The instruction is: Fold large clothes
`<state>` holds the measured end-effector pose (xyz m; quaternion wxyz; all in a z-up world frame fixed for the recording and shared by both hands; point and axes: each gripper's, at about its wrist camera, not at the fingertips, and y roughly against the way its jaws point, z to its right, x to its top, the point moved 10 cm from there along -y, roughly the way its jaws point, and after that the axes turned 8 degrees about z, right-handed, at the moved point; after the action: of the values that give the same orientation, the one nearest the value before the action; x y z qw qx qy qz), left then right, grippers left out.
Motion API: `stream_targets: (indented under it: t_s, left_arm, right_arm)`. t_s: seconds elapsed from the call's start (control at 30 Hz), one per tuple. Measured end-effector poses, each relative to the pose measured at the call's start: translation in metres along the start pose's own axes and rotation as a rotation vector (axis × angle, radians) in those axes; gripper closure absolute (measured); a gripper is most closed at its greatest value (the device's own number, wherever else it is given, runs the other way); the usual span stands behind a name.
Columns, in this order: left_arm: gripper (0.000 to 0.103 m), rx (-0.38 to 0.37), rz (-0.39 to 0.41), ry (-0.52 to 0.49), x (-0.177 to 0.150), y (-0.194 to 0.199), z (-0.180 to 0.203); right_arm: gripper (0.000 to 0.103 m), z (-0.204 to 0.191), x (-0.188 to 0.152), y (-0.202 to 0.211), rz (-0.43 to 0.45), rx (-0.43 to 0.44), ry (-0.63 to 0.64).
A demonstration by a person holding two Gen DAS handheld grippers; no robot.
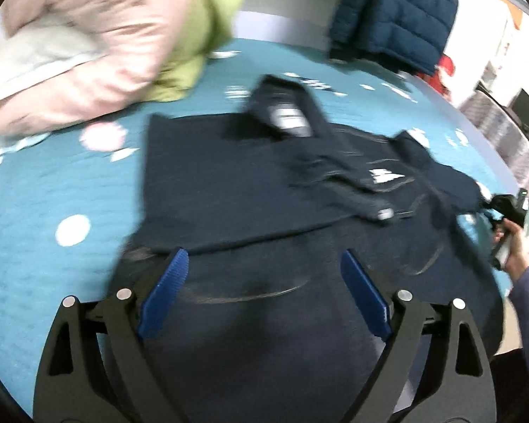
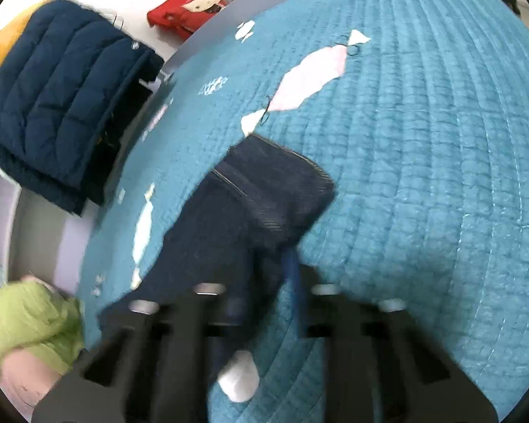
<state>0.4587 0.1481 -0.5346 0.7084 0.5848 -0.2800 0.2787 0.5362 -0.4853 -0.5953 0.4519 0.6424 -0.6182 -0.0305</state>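
Right beneath the left gripper, a dark navy garment lies spread on a teal quilted bedspread. That gripper's blue fingers are splayed wide with nothing between them, hovering over the near hem, I would guess ready to pin or pick up the cloth for the next fold. Part of the garment is already doubled over itself, its edge crossing just ahead of the fingers, so the folding looks partway done. Further out, at the garment's right side, the person's hand holds the right gripper at a stretched-out sleeve, probably drawing it taut so it can be laid across the body.

From the right wrist view the right gripper appears closed on the sleeve, with the ribbed cuff sticking out beyond the fingers; blur keeps me from being sure how tightly. Only that view shows the cuff close up, while the left view alone shows the whole garment and its white label.

Beyond, a pink and green heap of clothes sits at the far left, and a blue puffer jacket hangs at the bed's far edge.
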Motion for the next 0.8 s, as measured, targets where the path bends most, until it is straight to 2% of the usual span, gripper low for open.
stream_targets:
  t_s: [0.03, 0.1, 0.2, 0.3, 0.37, 0.47, 0.57, 0.6, 0.63, 0.7, 0.8]
  left_arm:
    - [0.014, 0.025, 0.0, 0.014, -0.005, 0.002, -0.015]
    - [0.014, 0.059, 0.015, 0.069, -0.011, 0.006, -0.039]
    - [0.014, 0.05, 0.057, 0.133, -0.013, 0.011, -0.056]
    - [0.014, 0.033, 0.085, 0.165, -0.008, 0.013, -0.063]
    - [0.014, 0.062, 0.108, 0.146, -0.002, 0.013, -0.068]
    - [0.013, 0.073, 0.066, 0.123, 0.0, 0.009, -0.071]
    - [0.012, 0.079, 0.041, 0.14, -0.005, 0.005, -0.078]
    - [0.012, 0.074, 0.041, 0.164, -0.006, 0.005, -0.082]
    - [0.012, 0.07, 0.046, 0.181, -0.006, 0.006, -0.084]
    - [0.012, 0.066, 0.052, 0.196, -0.005, 0.007, -0.089]
    - [0.012, 0.08, 0.045, 0.226, -0.008, 0.005, -0.103]
  right_arm:
    - [0.1, -0.005, 0.0, 0.004, 0.015, 0.012, 0.01]
    - [0.101, -0.037, 0.008, 0.023, 0.098, 0.056, 0.091]
    - [0.101, -0.1, 0.003, 0.054, 0.171, 0.163, 0.197]
    - [0.101, -0.181, -0.028, 0.089, 0.194, 0.306, 0.336]
    - [0.101, -0.237, -0.065, 0.113, 0.172, 0.418, 0.44]
    - [0.101, -0.309, -0.145, 0.144, 0.062, 0.594, 0.57]
    - [0.101, -0.349, -0.227, 0.16, -0.053, 0.697, 0.702]
    - [0.101, -0.36, -0.263, 0.164, -0.1, 0.728, 0.762]
    - [0.101, -0.364, -0.281, 0.165, -0.127, 0.737, 0.788]
    - [0.101, -0.37, -0.34, 0.162, -0.226, 0.751, 0.879]
    - [0.099, -0.357, -0.401, 0.137, -0.383, 0.677, 0.942]
